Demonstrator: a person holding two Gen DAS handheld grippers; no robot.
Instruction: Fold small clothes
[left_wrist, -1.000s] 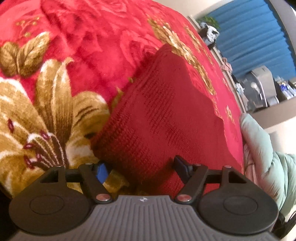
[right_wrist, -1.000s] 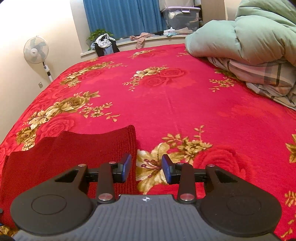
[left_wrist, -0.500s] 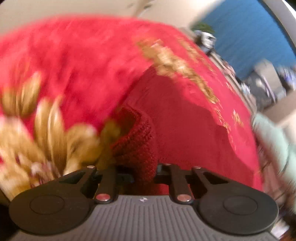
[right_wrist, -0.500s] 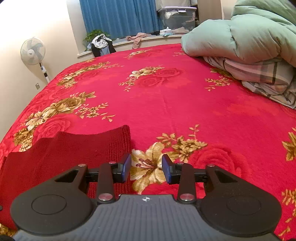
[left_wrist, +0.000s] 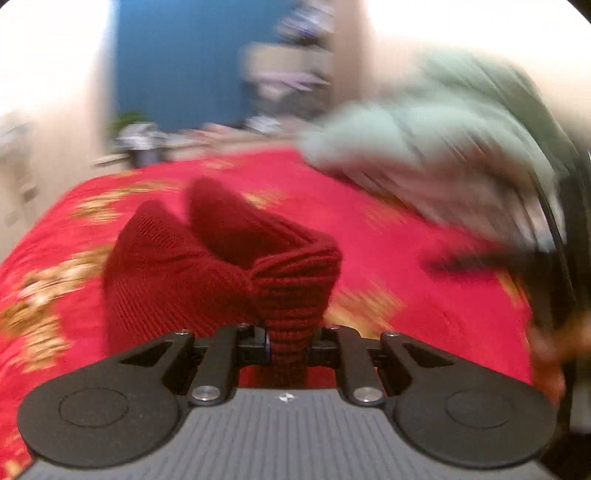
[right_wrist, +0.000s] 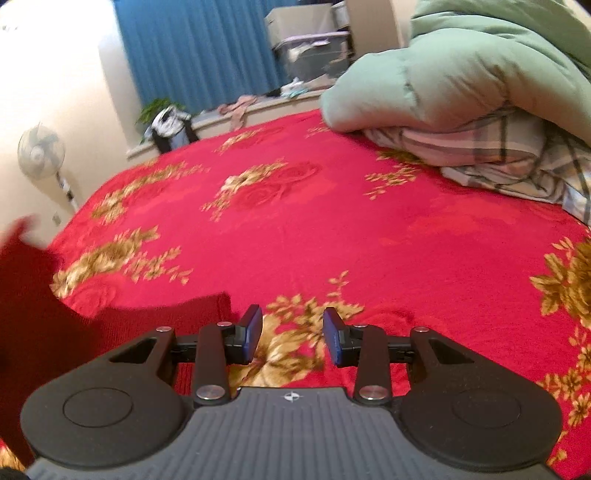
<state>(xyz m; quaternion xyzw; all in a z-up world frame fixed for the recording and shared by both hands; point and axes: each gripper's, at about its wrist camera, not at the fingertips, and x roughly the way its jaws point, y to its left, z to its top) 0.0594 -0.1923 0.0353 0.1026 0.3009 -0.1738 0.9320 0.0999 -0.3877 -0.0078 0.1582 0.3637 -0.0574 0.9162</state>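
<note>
**Gripping a Dark Red Knit Above the Bed**

Pinching a bunched fold of the dark red knitted garment (left_wrist: 221, 258), the left gripper (left_wrist: 288, 343) has its fingers clamped tight on the ribbed cloth, which rises in two peaks off the red floral bedspread (left_wrist: 406, 258). That view is heavily blurred. The right gripper (right_wrist: 291, 332) hangs with its blue-padded fingers (right_wrist: 251, 332) parted and nothing between them, over a gold flower on the bedspread. Another part of the garment lies just to the left of it, its near corner beside the left finger. A green duvet (right_wrist: 461, 74) sits piled on plaid bedding (right_wrist: 498, 155) at the far right. Blue curtains (right_wrist: 199, 51) and a standing fan (right_wrist: 40, 155) stand beyond. No readable writing or brand shows anywhere; each gripper body carries only a small pale emblem.
</note>
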